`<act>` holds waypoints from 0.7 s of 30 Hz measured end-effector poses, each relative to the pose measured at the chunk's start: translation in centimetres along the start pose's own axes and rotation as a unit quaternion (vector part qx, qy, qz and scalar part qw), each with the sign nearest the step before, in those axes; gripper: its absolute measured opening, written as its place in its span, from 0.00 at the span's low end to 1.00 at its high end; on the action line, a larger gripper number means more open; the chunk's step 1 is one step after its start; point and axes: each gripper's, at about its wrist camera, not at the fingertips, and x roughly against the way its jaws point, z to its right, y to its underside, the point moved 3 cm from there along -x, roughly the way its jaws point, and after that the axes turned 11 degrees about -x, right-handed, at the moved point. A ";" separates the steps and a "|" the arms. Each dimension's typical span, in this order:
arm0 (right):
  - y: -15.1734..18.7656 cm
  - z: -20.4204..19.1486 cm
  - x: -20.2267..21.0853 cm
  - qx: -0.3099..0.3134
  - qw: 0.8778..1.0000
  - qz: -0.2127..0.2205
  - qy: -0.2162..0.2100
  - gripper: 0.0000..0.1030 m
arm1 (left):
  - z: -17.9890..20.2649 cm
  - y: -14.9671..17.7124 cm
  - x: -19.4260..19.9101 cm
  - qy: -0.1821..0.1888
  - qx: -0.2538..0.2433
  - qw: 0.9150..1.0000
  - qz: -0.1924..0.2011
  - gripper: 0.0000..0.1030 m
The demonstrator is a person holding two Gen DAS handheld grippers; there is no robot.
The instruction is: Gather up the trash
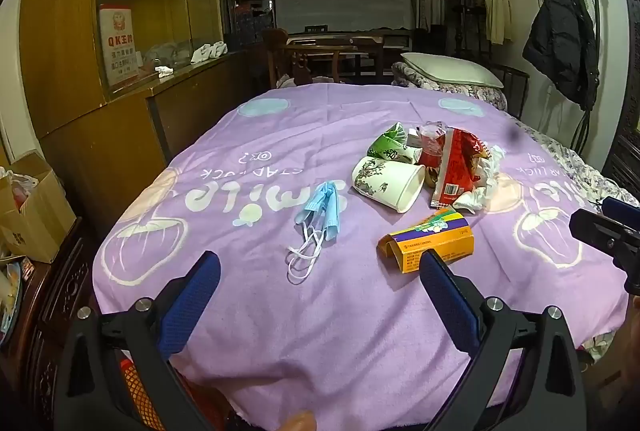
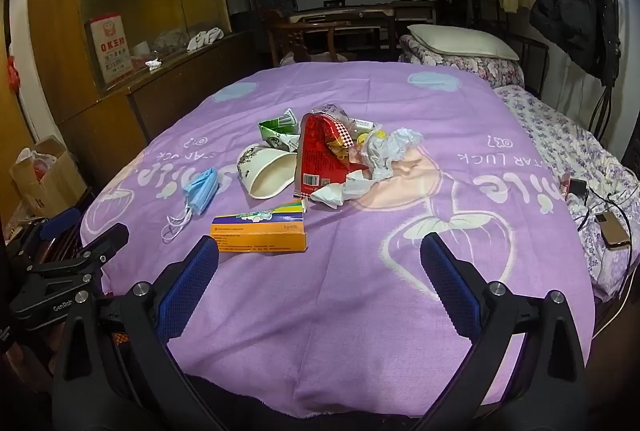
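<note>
Both your wrist cameras look forward and down from the near edge of the purple cloth (image 1: 320,311), close above it. Your left view sits further left; both share the trash pile (image 2: 332,151) mid-cloth.

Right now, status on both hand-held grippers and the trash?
Left hand-held gripper open, empty. Right hand-held gripper open, empty. Orange box, blue mask, paper cup loose on the purple sheet. Nothing blocking.
</note>
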 end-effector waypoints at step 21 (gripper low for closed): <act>0.0 0.4 -0.4 -0.004 1.000 0.000 0.004 0.94 | 0.6 0.3 0.0 0.005 0.003 1.000 -0.003 0.94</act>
